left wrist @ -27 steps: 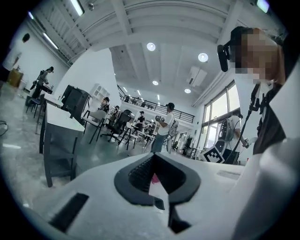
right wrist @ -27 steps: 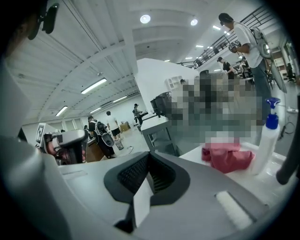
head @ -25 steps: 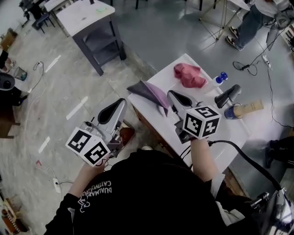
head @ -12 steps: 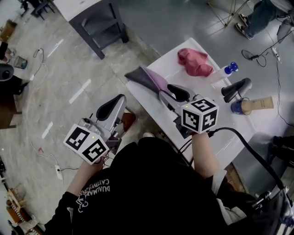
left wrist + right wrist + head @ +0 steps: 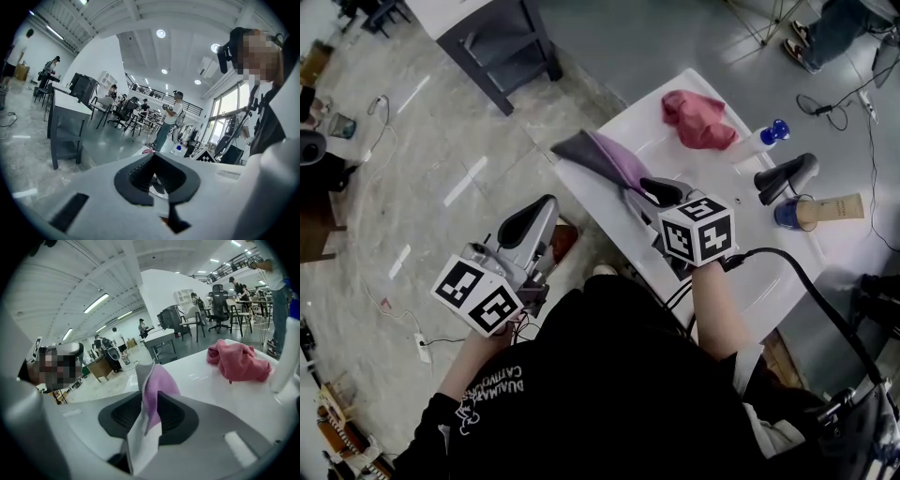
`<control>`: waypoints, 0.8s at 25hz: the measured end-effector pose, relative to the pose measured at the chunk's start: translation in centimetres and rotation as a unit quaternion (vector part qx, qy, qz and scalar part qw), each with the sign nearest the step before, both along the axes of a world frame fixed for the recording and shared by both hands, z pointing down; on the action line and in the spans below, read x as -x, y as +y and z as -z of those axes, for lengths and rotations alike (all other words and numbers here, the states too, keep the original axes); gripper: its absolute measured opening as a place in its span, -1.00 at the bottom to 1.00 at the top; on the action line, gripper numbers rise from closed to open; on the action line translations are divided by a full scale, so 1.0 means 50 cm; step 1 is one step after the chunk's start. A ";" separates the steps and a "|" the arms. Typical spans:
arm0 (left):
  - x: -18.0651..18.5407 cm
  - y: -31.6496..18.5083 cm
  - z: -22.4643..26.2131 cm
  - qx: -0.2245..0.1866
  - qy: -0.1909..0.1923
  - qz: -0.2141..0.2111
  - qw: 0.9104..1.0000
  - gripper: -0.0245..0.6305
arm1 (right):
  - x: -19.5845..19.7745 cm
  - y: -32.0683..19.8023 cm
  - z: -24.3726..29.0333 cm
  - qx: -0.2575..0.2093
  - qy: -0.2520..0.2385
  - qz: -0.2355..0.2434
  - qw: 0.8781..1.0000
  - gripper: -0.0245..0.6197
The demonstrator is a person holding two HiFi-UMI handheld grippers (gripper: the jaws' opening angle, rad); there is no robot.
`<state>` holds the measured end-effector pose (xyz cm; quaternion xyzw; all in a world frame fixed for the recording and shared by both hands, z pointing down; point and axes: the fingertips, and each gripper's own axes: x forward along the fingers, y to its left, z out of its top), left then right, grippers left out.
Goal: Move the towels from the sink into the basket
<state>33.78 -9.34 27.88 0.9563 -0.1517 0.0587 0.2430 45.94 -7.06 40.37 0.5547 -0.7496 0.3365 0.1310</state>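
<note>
Black shirt [image 5: 609, 394] with white lettering

Near towel [image 5: 605, 161] purple w/ grey backing; far towel [image 5: 701, 120] deep pink (redder in folds). Table [image 5: 633, 129] white, bottle cap [image 5: 779, 129] far right blue, floor [image 5: 441, 141] grey.

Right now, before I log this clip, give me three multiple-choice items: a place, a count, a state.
1. Where is the pink towel? A. in a drawer B. on the white table C. in a basket
2. How many towels are in view? A. one B. four C. two
3. The right gripper's jaws are: A. apart, purple towel between them B. shut on a spoon C. out of sight
B: it lies crumpled at the table's far end. C: one pink, one purple. A: the jaws have just been opening, cloth loose between them.
</note>
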 end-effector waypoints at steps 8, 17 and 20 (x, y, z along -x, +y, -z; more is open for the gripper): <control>0.038 0.009 0.005 -0.002 0.012 0.017 1.000 -0.92 | 0.005 -0.003 0.022 -0.014 -0.004 -0.010 1.000 -0.87; 0.156 0.033 0.040 -0.008 0.050 0.048 0.998 -0.92 | 0.084 0.005 0.104 -0.049 -0.001 -0.013 0.999 -0.88; 0.204 0.045 0.061 -0.015 0.061 0.056 0.996 -0.92 | 0.129 0.011 0.147 -0.070 -0.016 -0.017 0.997 -0.88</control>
